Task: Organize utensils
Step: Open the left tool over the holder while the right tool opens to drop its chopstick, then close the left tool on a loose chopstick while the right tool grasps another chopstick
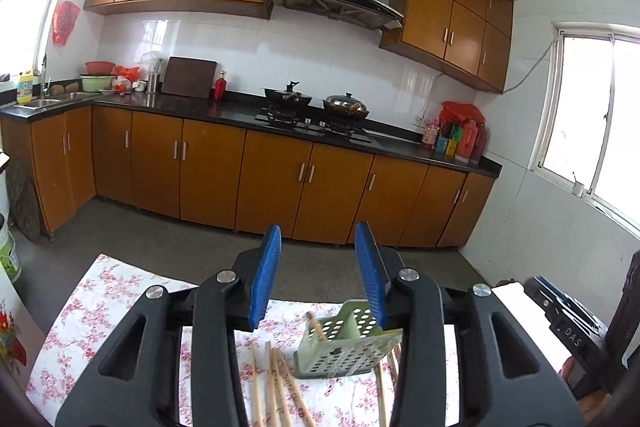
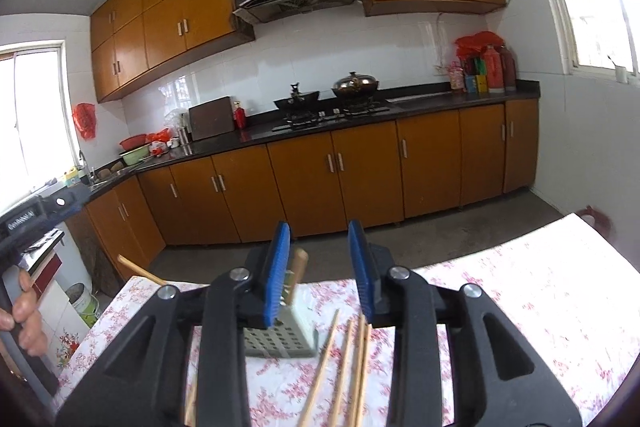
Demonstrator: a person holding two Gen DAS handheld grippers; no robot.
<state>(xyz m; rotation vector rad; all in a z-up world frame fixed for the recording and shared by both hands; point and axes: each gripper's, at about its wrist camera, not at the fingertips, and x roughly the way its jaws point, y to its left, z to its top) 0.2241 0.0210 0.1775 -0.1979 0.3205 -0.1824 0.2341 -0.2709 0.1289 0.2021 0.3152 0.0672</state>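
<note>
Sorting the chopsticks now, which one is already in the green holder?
The single chopstick standing tilted inside the green holder; all the other chopsticks lie flat on the floral tablecloth.

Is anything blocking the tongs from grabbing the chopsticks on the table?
Nothing visible is. Both tongs, left and right, are open and empty. The loose chopsticks lie bare on the flowered tablecloth, beside the green holder, with nothing on top of them.

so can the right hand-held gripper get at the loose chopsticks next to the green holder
Probably yes. The right hand-held gripper is open and empty, and the chopsticks lie bare on the floral tablecloth just below it, right of the green utensil holder, with nothing covering them.
</note>
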